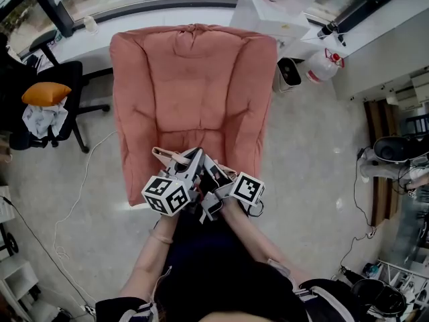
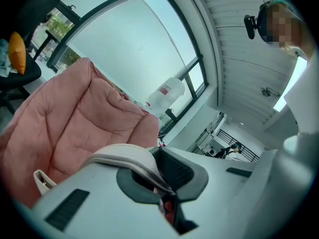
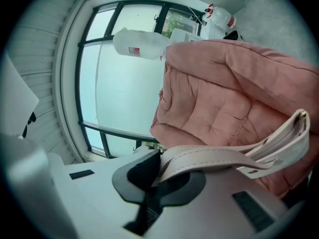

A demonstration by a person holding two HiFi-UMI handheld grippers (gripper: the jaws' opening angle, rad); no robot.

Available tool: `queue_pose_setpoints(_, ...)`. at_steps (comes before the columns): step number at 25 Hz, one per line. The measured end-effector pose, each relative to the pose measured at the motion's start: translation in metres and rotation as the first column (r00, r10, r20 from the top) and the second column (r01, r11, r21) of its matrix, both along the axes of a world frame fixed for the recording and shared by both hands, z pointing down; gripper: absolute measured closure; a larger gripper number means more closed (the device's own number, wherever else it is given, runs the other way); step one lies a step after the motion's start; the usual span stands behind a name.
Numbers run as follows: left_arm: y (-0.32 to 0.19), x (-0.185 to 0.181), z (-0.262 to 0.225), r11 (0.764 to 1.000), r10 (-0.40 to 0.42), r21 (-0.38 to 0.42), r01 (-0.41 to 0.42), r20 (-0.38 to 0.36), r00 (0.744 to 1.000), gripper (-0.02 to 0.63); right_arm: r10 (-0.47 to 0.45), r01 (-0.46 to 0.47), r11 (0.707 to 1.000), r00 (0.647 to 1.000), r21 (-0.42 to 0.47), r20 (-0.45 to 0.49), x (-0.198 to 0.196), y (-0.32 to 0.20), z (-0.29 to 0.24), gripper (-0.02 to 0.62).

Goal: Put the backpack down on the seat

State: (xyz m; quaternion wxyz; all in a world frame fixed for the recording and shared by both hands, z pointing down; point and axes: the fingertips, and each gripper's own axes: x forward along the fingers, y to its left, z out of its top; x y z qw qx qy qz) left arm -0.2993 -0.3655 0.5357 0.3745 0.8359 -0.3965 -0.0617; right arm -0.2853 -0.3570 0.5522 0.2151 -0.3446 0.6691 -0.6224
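The pink cushioned seat [image 1: 193, 86] stands in front of me, filling the background in both gripper views [image 2: 65, 128] [image 3: 234, 98]. The backpack shows only as cream straps [image 1: 163, 155] over the seat's front edge; its body is hidden under the grippers. My left gripper [image 1: 189, 168] is shut on a cream strap [image 2: 124, 156], which curves over its jaws [image 2: 160, 190]. My right gripper [image 1: 216, 174] is shut on the other cream strap [image 3: 219, 156], which runs off to a buckle [image 3: 300, 116] at the right. Both grippers sit side by side just above the seat's front edge.
A black office chair with an orange cushion [image 1: 45, 92] stands at the left. A large water bottle [image 1: 323, 64], a white box [image 1: 267, 11] and a small white device [image 1: 289, 73] sit right of the seat. Cables [image 1: 74, 200] trail over the floor.
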Motion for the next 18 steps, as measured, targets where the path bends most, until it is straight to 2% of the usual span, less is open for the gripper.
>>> queue_pose_setpoints(2,-0.003,0.001,0.005,1.000,0.004,0.002,-0.004,0.006,1.000,0.589,0.004,-0.004,1.000,1.000,0.002,-0.007,0.001,-0.002,0.004,0.560)
queue_pose_setpoints(5,-0.009,0.001,0.010,1.000,0.001,0.009,-0.001,0.038,0.999,0.589,0.025,-0.025,0.999,1.000,-0.043,-0.015,0.004,-0.003,0.016,0.559)
queue_pose_setpoints(9,-0.013,0.002,0.019,1.000,0.011,0.017,-0.013,0.093,0.996,0.588,0.034,-0.033,0.998,0.999,-0.052,0.005,0.004,-0.007,0.024,0.559)
queue_pose_setpoints(12,-0.014,0.003,0.029,0.999,0.028,0.021,-0.031,0.130,0.991,0.588,0.058,-0.054,0.996,0.997,-0.072,0.055,0.006,-0.006,0.034,0.560)
queue_pose_setpoints(18,-0.020,0.006,0.053,0.999,0.031,-0.048,-0.025,0.128,0.991,0.588,0.116,-0.107,0.989,0.990,-0.099,0.087,0.016,-0.009,0.052,0.560)
